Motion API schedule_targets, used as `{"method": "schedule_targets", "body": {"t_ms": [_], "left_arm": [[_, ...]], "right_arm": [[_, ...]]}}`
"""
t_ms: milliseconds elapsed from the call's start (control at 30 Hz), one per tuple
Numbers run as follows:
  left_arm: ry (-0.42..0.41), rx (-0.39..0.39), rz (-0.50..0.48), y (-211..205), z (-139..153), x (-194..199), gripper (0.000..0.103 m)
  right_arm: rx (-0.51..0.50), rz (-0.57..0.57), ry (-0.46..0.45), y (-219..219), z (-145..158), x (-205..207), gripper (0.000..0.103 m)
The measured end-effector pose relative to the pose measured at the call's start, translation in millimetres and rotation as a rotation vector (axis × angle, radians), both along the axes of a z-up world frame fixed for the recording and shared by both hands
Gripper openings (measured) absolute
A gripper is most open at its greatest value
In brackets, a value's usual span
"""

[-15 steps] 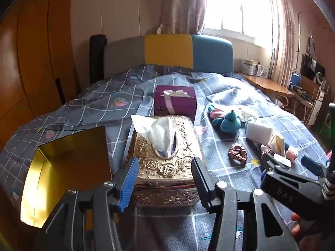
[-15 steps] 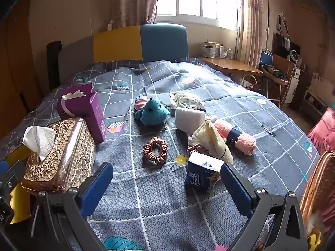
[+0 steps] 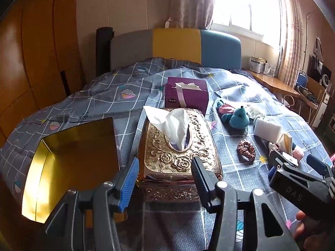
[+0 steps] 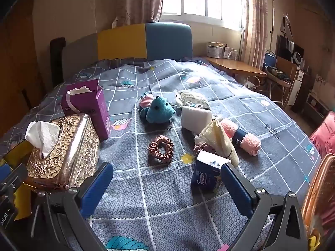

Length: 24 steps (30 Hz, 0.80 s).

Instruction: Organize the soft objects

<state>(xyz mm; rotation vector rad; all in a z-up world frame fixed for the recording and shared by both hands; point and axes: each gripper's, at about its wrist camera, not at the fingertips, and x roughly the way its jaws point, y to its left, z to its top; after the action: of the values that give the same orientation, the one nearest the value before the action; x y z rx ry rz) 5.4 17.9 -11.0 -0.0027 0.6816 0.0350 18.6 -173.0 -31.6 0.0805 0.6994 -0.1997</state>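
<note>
Grippers above a grey grid-patterned quilt [image 4: 167, 198]. Right gripper [image 4: 167, 188] spread to its widest, empty; a blue paper tissue pack [image 4: 206, 177] lies on the quilt just beside its right finger. Left gripper [image 3: 165, 179] partly spread, holding nothing, its ribbed pads flanking the near end of an embossed gold tissue box [image 3: 178, 152] without touching; an open gold tin [image 3: 71, 163] at 10 o'clock. Beyond, at 12 o'clock from the right gripper: ruffled brown scrunchie [image 4: 161, 149]; cream folded cloth [image 4: 217, 141]; rolled pink towel [image 4: 240, 138]; white foam block [image 4: 195, 117]; teal plush toy [image 4: 159, 109]; purple tissue carton [image 4: 90, 106].
</note>
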Motion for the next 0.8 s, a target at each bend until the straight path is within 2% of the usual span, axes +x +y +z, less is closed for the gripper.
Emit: {"method": "schedule_targets", "body": {"t_ms": [800], "left_arm": [[0.001,0.008,-0.005,-3.4,1.1,-2.3,0.052]], "right_arm": [[0.001,0.002,0.002,1.3,0.1,1.0,0.103]]}}
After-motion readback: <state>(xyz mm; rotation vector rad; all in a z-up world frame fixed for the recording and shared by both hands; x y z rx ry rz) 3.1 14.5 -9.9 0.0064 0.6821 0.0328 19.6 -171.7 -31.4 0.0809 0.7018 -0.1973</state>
